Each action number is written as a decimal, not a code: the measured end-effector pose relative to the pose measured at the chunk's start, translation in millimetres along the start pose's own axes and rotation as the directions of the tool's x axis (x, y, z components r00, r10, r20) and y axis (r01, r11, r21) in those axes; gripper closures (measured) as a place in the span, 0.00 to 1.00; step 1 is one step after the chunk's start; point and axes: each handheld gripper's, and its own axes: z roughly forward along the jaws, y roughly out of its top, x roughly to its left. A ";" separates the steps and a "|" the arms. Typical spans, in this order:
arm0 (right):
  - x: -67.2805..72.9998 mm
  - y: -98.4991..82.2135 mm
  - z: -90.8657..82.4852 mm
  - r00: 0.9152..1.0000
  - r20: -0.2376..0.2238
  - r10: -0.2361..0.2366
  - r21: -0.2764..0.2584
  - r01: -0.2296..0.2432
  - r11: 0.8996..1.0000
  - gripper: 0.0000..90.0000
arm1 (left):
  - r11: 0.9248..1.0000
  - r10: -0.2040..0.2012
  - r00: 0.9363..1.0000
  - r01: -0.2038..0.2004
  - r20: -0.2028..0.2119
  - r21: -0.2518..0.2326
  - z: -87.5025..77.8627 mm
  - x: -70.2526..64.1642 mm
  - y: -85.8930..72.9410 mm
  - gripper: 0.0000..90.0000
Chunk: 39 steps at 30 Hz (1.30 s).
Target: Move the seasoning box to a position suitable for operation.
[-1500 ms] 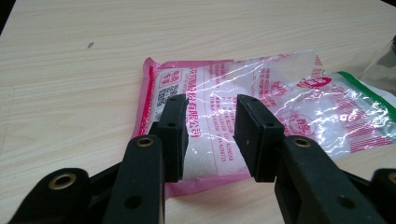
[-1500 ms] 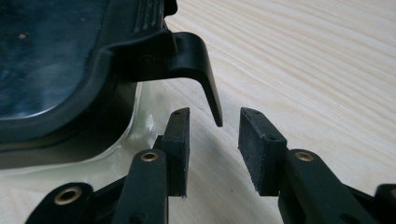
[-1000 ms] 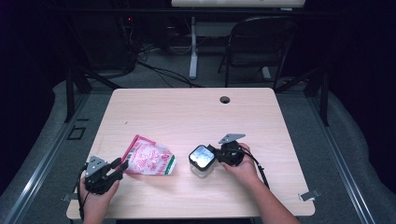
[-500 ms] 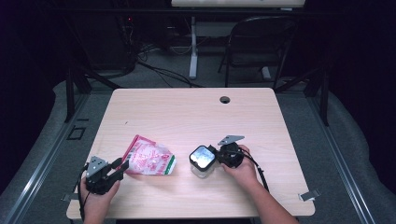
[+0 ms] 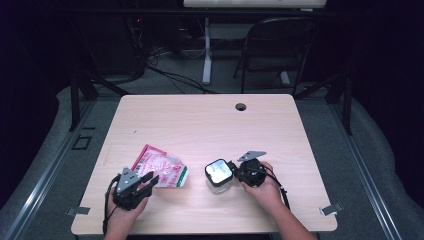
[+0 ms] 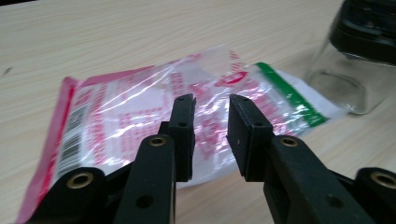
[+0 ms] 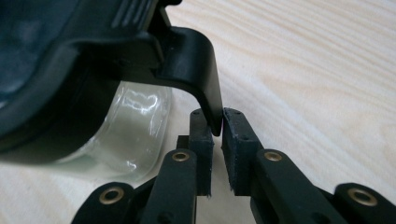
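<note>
A pink and clear plastic bag (image 5: 161, 167) with a green strip lies flat on the table's near left. My left gripper (image 5: 149, 178) hovers over its near edge. In the left gripper view the bag (image 6: 140, 107) lies below and beyond the jaws (image 6: 212, 105), which have just been closing; they stand open with nothing between the pads. A small glass jar (image 5: 218, 176) with a black lid stands to the right. My right gripper (image 5: 233, 166) is at the lid's side. In the right gripper view its jaws (image 7: 216, 122), which just eased open a little, pinch the lid's black latch tab (image 7: 201, 70).
The light wooden table (image 5: 200, 120) has a round cable hole (image 5: 241, 106) near its far edge. A folding chair (image 5: 277, 45) and cables stand on the floor beyond. The jar (image 6: 336, 79) sits just right of the bag's green end.
My left gripper has moved right, up to the bag's near edge, and its jaws have narrowed. The right gripper and the jar have shifted slightly toward the near edge.
</note>
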 end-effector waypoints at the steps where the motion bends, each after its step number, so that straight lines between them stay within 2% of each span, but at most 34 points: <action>1: 0.2 -1.5 -1.9 1.000 0.001 -0.004 0.008 0.004 1.000 0.91 | 1.000 0.018 1.000 -0.018 0.008 0.006 2.6 -4.4 2.0 0.81; 3: 1.2 -3.3 -3.3 1.000 -0.004 0.005 0.004 -0.005 1.000 0.91 | 0.999 0.033 0.999 -0.033 0.020 0.005 5.5 -8.4 3.9 0.82; 4: 2.9 -7.2 -7.9 1.000 0.001 0.000 0.015 0.000 1.000 0.90 | 0.998 0.061 0.997 -0.061 0.044 0.011 10.3 -15.0 7.2 0.83; 5: 2.9 -7.2 -7.9 1.000 0.001 0.000 0.015 0.000 1.000 0.90 | 0.998 0.061 0.997 -0.061 0.044 0.011 10.3 -15.0 7.2 0.84; 6: 5.9 -11.1 -11.6 1.000 0.001 -0.002 0.016 0.002 1.000 0.90 | 0.997 0.074 0.995 -0.075 0.067 0.015 15.0 -20.4 10.0 0.84; 10: 10.3 -18.7 -18.9 1.000 -0.006 0.002 0.023 -0.002 1.000 0.88 | 0.994 0.106 0.990 -0.108 0.097 0.020 23.0 -26.8 14.5 0.84; 15: 16.3 -27.7 -27.3 1.000 -0.015 0.017 0.026 -0.016 1.000 0.86 | 0.993 0.113 0.985 -0.117 0.129 0.021 29.9 -28.9 16.9 0.86; 20: 19.0 -30.5 -32.8 0.999 -0.033 0.042 0.006 -0.042 0.999 0.84 | 0.994 0.103 0.981 -0.108 0.166 0.019 31.3 -30.6 18.0 0.86; 22: 18.4 -30.6 -39.1 0.995 -0.068 0.077 -0.005 -0.077 0.997 0.82 | 0.995 0.097 0.979 -0.102 0.178 0.021 31.4 -30.9 18.8 0.86; 25: 18.1 -31.0 -43.1 0.990 -0.098 0.104 0.001 -0.104 0.995 0.80 | 0.995 0.094 0.977 -0.100 0.189 0.024 33.2 -30.7 20.3 0.86; 26: 17.3 -30.8 -43.5 0.990 -0.100 0.094 -0.003 -0.095 0.995 0.79 | 0.995 0.091 0.977 -0.098 0.190 0.026 33.8 -30.6 20.8 0.86; 28: 17.4 -30.4 -45.2 0.991 -0.099 0.095 0.003 -0.095 0.995 0.78 | 0.995 0.088 0.977 -0.096 0.194 0.034 34.4 -30.3 22.2 0.86; 31: 17.9 -30.4 -48.5 0.989 -0.102 0.111 0.014 -0.111 0.994 0.78 | 0.995 0.063 0.975 -0.076 0.211 0.057 37.5 -30.2 25.2 0.85; 36: 18.0 -28.3 -56.9 0.992 -0.074 0.106 0.007 -0.106 0.994 0.76 | 0.995 0.045 0.975 -0.064 0.217 0.082 40.9 -31.7 33.3 0.82; 37: 18.0 -27.4 -58.7 0.991 -0.075 0.107 0.008 -0.107 0.994 0.76 | 0.995 0.035 0.976 -0.054 0.213 0.083 41.5 -31.9 36.2 0.81; 39: 17.9 -24.5 -64.0 0.991 -0.067 0.114 0.008 -0.114 0.993 0.76 | 0.995 0.004 0.974 -0.027 0.227 0.098 43.8 -31.6 41.0 0.79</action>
